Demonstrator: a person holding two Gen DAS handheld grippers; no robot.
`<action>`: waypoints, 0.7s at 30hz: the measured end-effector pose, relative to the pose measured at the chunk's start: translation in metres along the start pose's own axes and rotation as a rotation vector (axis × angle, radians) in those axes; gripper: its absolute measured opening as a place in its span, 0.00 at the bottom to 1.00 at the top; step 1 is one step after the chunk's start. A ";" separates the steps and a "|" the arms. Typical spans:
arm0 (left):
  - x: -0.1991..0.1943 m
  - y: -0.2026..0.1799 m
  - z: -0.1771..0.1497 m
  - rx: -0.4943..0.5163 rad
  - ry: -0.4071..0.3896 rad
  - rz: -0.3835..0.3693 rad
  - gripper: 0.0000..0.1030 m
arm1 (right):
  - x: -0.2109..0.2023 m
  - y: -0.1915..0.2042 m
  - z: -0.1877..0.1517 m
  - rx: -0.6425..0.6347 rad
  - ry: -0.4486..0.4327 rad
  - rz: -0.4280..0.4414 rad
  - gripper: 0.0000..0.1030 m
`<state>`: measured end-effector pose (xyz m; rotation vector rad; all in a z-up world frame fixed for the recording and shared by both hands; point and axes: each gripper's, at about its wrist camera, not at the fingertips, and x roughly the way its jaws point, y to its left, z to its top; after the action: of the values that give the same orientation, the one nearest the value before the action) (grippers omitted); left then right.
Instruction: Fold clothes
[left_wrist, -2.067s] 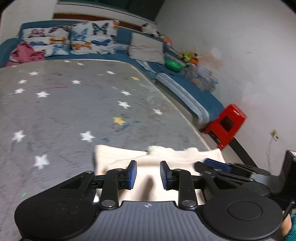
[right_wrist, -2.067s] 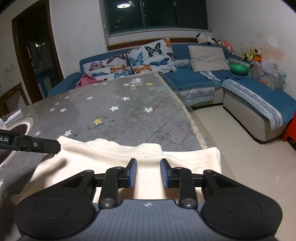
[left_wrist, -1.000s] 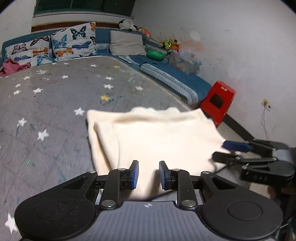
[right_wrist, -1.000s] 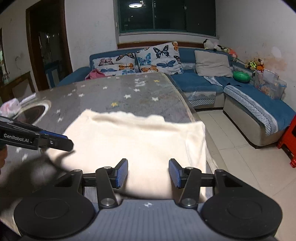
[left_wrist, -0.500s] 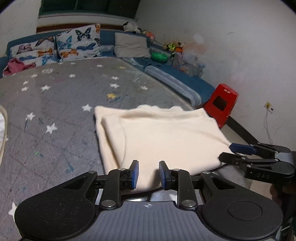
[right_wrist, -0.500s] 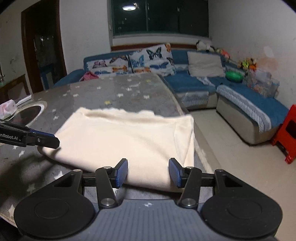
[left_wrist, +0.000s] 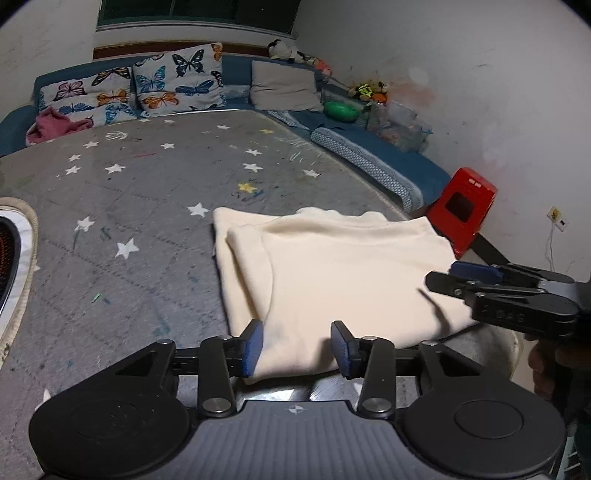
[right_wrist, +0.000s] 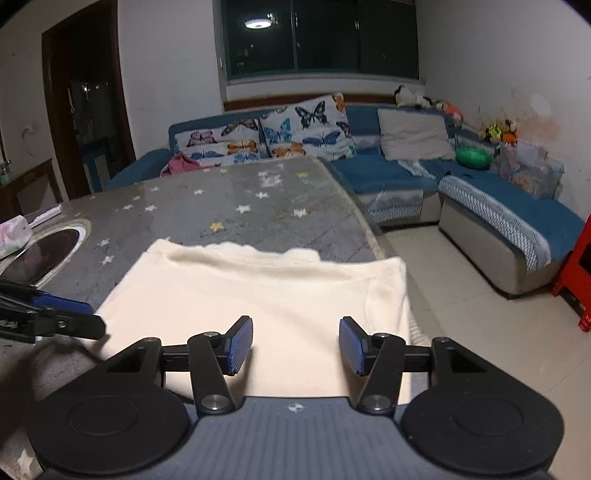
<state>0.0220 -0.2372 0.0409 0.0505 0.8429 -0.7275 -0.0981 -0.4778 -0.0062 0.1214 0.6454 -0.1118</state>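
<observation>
Nearby, red stool (left_wrist: 461, 210), blue sofa (right_wrist: 491, 214), folded garment (left_wrist: 343, 280)

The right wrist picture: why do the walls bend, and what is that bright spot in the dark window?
Right wrist view: the fisheye lens bows straight lines near the edges and blackens the corners; the bright spot is a ceiling lamp's reflection in the window. Left wrist view: same curving; the right gripper casts a thin dark shadow on the cream garment.
</observation>
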 end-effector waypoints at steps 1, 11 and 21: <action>0.000 0.000 0.000 0.000 0.003 0.005 0.46 | 0.005 0.002 -0.002 0.000 0.016 -0.001 0.53; -0.006 0.004 -0.005 -0.010 0.002 0.038 0.70 | -0.003 0.022 -0.007 -0.053 0.004 -0.016 0.74; -0.014 0.006 -0.012 -0.021 -0.007 0.056 0.86 | -0.013 0.039 -0.011 -0.065 -0.017 -0.009 0.90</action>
<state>0.0113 -0.2213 0.0409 0.0525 0.8393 -0.6653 -0.1090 -0.4367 -0.0040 0.0547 0.6325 -0.1005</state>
